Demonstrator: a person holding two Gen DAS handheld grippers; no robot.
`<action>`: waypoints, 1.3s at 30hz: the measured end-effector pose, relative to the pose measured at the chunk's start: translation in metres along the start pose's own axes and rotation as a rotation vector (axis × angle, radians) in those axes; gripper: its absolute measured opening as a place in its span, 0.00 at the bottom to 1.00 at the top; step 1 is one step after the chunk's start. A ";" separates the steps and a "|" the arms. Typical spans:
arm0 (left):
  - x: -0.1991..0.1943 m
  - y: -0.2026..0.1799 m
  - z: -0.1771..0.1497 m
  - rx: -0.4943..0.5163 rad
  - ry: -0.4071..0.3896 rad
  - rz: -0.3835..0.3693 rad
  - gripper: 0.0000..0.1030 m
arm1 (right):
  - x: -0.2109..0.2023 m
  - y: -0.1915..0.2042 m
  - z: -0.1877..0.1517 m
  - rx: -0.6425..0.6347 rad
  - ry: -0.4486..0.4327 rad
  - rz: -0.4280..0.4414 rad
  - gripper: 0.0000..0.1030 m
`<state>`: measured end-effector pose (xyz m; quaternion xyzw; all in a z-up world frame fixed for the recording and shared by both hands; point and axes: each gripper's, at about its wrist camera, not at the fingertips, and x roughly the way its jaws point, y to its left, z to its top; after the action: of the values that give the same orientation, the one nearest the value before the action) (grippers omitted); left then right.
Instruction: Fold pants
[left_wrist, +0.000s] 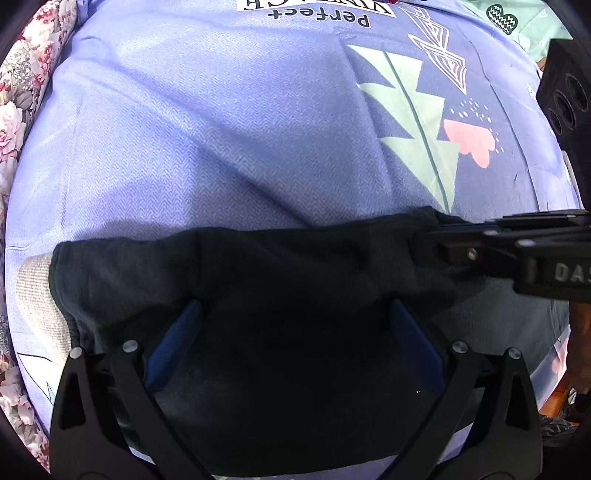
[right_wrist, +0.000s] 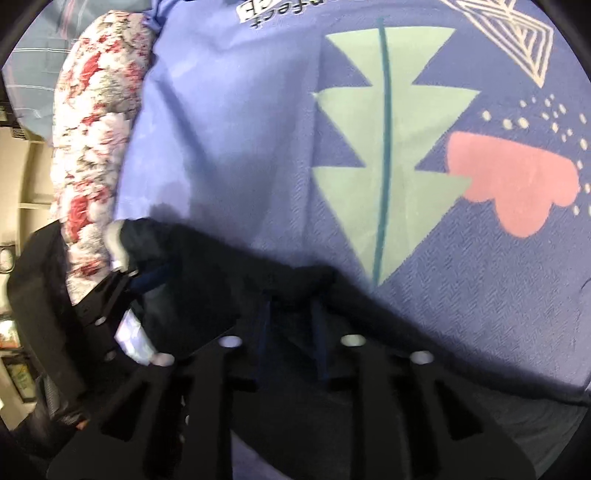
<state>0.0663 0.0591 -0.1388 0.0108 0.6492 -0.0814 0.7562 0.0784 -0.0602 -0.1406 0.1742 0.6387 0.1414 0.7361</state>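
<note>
At the far left of the left wrist view we see a floral quilt (left_wrist: 14, 122) along the edge of the bed, and beside it the lilac bedsheet (left_wrist: 184, 129) with its printed green tree (left_wrist: 413, 136) and pink shape (left_wrist: 471, 142). The dark pants (left_wrist: 277, 266) lie across the sheet as a folded band, one end rounded off near the left side of the view, the other running right.

Our left gripper (left_wrist: 295, 332) points down onto the pants with its jaws standing wide. Both blue pads (left_wrist: 177, 339) rest on the dark cloth and nothing is pinched between them; the pants spread under and between the fingers.

Further right, our right gripper (left_wrist: 424, 236) comes in from the side at the right end of the band. Its jaws are narrow, nearly closed, and clamp the upper right corner of the pants.

In the right wrist view the quilt (right_wrist: 96, 155) again stands on the left, the left gripper (right_wrist: 129, 273) pressing on the cloth just beside it. The pants (right_wrist: 221, 288) run across the lower part of the view, and the right gripper (right_wrist: 291, 306) has its fingers close together with dark fabric gathered between them. The picture is blurred there, so we cannot make out the pads themselves.
</note>
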 end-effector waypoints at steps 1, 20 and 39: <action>-0.003 0.000 0.000 -0.006 -0.005 -0.006 0.98 | -0.001 0.003 0.001 -0.014 -0.014 -0.019 0.09; -0.058 0.081 -0.033 -0.221 -0.129 0.015 0.96 | -0.060 -0.013 -0.025 -0.071 -0.294 -0.047 0.23; -0.062 0.072 -0.034 -0.174 -0.134 0.066 0.96 | -0.221 -0.298 -0.207 0.613 -0.480 -0.176 0.27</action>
<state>0.0339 0.1407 -0.0898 -0.0392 0.6011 -0.0004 0.7982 -0.1620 -0.4079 -0.1000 0.3587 0.4737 -0.1641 0.7874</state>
